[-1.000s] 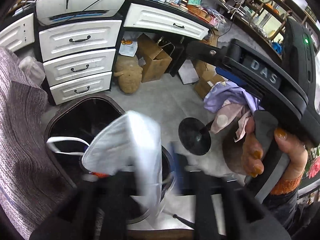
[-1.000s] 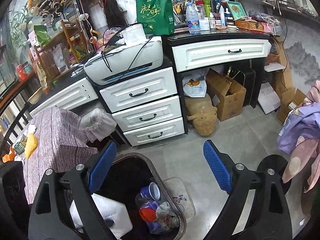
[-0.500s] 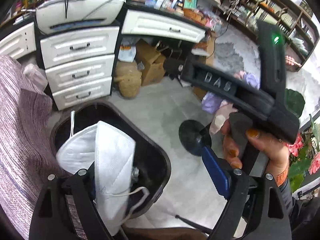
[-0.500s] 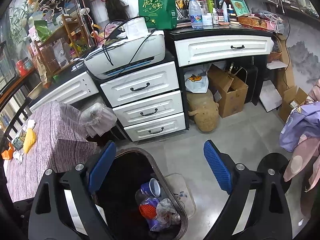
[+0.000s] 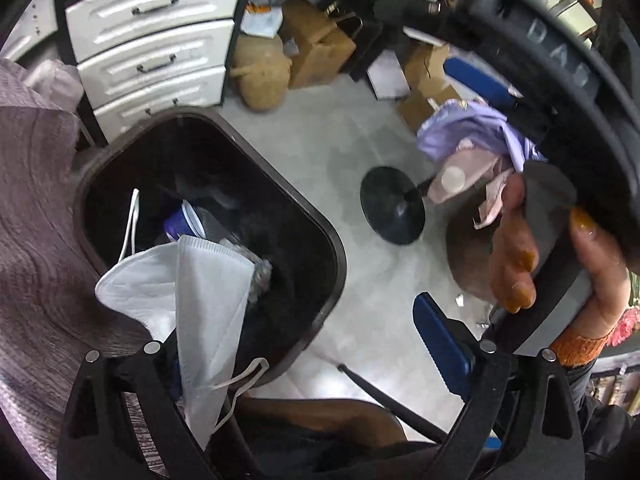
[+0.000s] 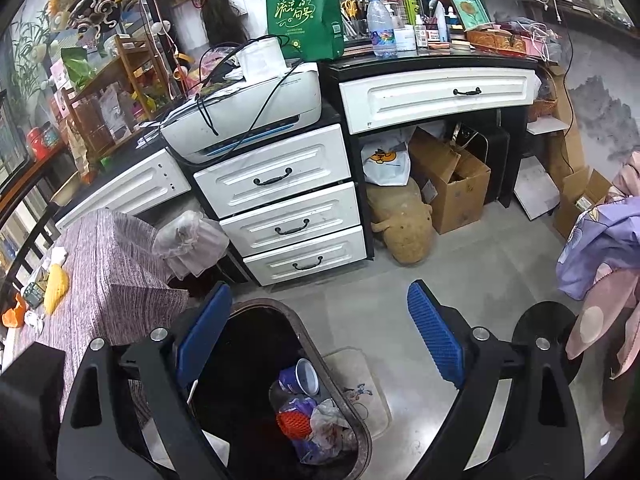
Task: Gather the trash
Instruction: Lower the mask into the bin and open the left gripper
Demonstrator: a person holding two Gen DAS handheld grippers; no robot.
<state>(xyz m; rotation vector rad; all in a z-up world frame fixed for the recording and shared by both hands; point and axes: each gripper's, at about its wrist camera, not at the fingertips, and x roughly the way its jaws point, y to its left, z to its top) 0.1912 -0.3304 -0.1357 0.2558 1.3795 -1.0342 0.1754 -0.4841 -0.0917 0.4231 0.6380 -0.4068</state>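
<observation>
A white folded face mask [image 5: 200, 292] hangs against the left finger of my left gripper [image 5: 308, 344], right over the open dark trash bin [image 5: 332, 264]. The left jaws stand wide apart, so nothing pinches the mask. The bin holds a purple paper cup [image 5: 186, 220] and crumpled wrappers. My right gripper [image 6: 320, 344] is open and empty above the same bin [image 6: 308, 332], where the cup [image 6: 300, 376], an orange net [image 6: 294, 420] and plastic scraps [image 6: 328, 420] lie. The right gripper's body and the hand holding it [image 5: 552, 248] fill the right of the left wrist view.
A purple-grey cloth-covered table [image 6: 104, 264] with small scraps [image 6: 36, 296] stands left of the bin. White drawers [image 6: 288, 216] and a printer [image 6: 244, 120] are behind it. Cardboard boxes [image 6: 448, 184], a tan plush [image 6: 404, 228], a black stand base [image 5: 392, 204] and clothes [image 6: 600, 256] lie to the right.
My left gripper has opened wide and dropped closer to the bin; the mask now hangs loose on the left finger. My right gripper has risen slightly, still open.
</observation>
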